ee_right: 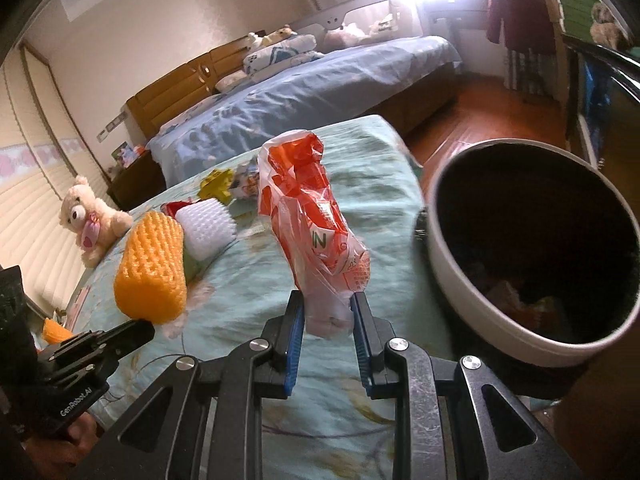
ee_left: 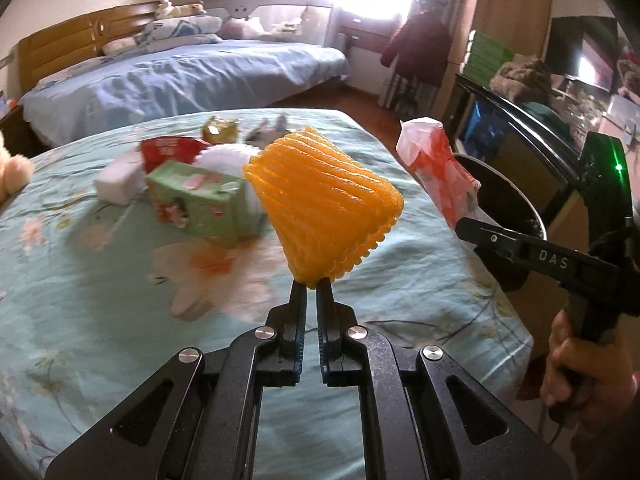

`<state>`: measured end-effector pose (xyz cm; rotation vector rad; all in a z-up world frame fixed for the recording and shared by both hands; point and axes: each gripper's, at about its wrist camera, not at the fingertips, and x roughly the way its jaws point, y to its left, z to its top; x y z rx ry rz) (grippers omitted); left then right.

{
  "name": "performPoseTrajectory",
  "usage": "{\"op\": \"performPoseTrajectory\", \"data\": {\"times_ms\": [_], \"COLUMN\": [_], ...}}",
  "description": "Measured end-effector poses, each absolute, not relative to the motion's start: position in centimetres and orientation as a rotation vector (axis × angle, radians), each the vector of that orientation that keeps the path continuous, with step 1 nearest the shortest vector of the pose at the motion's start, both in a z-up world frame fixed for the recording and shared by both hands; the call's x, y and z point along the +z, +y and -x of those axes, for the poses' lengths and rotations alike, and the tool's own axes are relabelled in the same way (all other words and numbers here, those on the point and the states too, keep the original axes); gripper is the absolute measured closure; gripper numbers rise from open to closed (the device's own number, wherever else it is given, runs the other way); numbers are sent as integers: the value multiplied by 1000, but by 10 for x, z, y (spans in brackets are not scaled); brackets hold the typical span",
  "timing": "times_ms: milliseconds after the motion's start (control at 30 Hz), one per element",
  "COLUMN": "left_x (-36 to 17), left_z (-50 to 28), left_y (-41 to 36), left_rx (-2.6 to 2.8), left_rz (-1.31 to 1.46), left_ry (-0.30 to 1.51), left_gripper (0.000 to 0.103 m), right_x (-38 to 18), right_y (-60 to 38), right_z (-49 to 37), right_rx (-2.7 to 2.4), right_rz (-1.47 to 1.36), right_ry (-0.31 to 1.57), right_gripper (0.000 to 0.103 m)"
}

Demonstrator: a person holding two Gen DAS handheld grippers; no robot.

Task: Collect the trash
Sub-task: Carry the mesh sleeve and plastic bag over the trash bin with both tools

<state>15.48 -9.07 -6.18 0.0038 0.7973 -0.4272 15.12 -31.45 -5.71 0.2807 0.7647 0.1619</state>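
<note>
Orange foam net (ee_left: pixel 324 204) pinched in left tongs (ee_left: pixel 312 286); red-white plastic bag (ee_right: pixel 316 216) clamped in right tongs (ee_right: pixel 326 312), both lifted above bed. Carry step; next, release over bin (ee_right: pixel 452 264) at right.

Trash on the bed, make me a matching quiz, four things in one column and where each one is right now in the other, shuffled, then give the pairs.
Things:
1. orange foam net
2. red and white plastic bag
3. green carton
4. teddy bear

Places:
A. lying on the floral bedspread
B. pinched in the left tongs
C. sitting at the bed's far edge
D. held in the right tongs beside the bin

Pairs: 1-B, 2-D, 3-A, 4-C
</note>
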Motion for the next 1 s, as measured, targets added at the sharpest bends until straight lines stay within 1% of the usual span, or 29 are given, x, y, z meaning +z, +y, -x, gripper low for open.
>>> {"op": "performPoseTrajectory", "data": {"times_ms": [500,1000], "left_x": [-55,-50], "left_z": [-161,-166], "left_y": [-158,-218], "left_rx": [-566,-661], "left_rz": [-57,-123], "left_ry": [798,798], "left_gripper": [98,98], "right_x": [-48,-50], "right_y": [-365,-416], "right_z": [-127,-117], "right_rx": [57,-55], "right_rz": [-313,-344], "right_ry": [733,731], "right_gripper": [79,79]}}
